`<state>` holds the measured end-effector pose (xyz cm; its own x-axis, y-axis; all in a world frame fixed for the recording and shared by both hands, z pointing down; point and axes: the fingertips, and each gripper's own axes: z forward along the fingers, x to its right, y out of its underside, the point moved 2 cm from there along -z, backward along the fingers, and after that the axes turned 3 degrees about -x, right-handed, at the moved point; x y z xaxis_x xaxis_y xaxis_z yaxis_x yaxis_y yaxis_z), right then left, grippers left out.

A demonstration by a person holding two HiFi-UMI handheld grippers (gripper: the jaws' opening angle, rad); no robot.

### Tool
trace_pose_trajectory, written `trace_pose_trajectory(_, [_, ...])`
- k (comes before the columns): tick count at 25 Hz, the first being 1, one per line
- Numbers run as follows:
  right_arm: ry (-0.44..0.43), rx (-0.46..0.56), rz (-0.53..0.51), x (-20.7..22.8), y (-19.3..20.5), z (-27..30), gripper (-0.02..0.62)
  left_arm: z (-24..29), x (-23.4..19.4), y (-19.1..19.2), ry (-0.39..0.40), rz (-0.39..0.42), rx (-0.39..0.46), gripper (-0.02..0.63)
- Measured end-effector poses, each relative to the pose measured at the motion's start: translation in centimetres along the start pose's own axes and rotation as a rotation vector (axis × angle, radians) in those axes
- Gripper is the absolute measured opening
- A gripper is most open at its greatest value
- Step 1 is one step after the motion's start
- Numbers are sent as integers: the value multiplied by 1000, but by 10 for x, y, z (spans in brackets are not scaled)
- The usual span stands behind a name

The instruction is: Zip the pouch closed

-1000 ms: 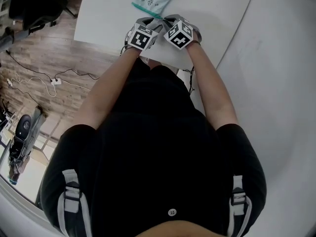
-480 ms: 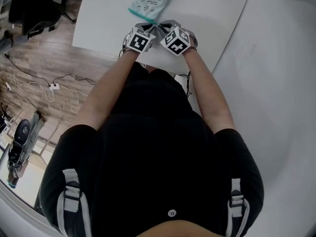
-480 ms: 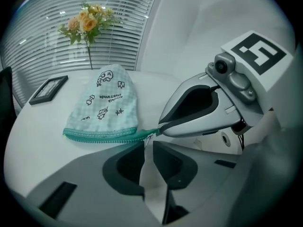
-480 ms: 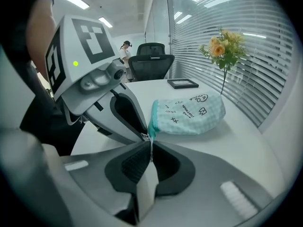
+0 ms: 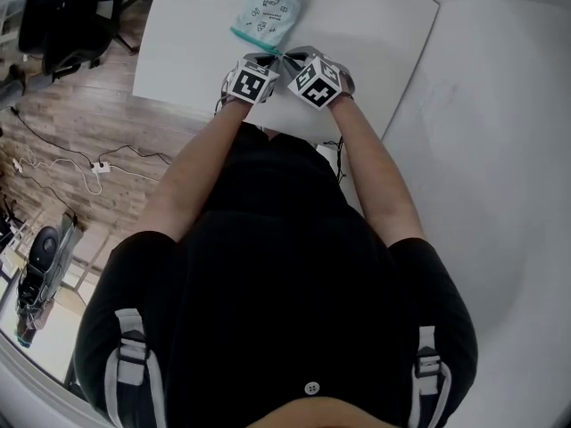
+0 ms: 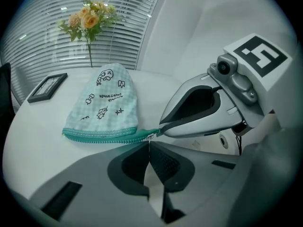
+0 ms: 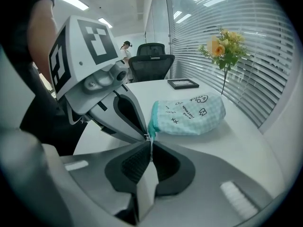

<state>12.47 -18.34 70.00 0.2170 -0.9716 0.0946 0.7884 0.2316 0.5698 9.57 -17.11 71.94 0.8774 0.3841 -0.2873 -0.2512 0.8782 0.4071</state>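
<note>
The pouch (image 5: 266,12) lies flat on the white table (image 5: 375,25), a pale green checked fabric with small black doodle prints. Its teal zipper (image 6: 106,135) faces the person and appears shut along the whole length that shows.

Both tools meet at one end of that zipper, tip to tip. The left tool (image 6: 149,143) has its jaws pressed together, nipping the small metal zipper pull (image 6: 149,137) at the tip. The right tool (image 7: 150,143) also has its jaws pressed together, pinching the teal end of the zipper at the pouch's corner. In the head view the two marker cubes sit side by side just short of the pouch, near the table's front edge.

Beyond the pouch a dark picture frame (image 6: 47,87) lies on the table. A vase of flowers (image 6: 89,17) stands before the window blinds (image 7: 265,41). An office chair (image 7: 152,63) stands beyond the table's far end.
</note>
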Motion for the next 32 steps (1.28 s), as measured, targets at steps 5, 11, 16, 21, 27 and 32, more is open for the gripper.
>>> trace_pose_trajectory(5, [6,-34,2,-4,3,2,25,4,-2,2,-8,13,-17,9])
trace_pose_trajectory(11, [13,-49,22,-3,4,2,25,-1,-5,2,-13,17,-41,8])
trace_pose_trajectory(16, [25,-61,49,-2,3,5,25,1,-20,5,-12,20,-37,8])
trace_pose_trajectory(21, [41,-73,76,-4,-1,7,25,-4,-32,5,-4,37,-29,8])
trace_pose_trajectory(27, [75,-83,114,-6,1,4,25,-16,-46,8,-10,56,-50,8])
trace_pose_trajectory(32, [108,-94,144,-11,0,5,25,-20,-58,14,-6,75,-46,8])
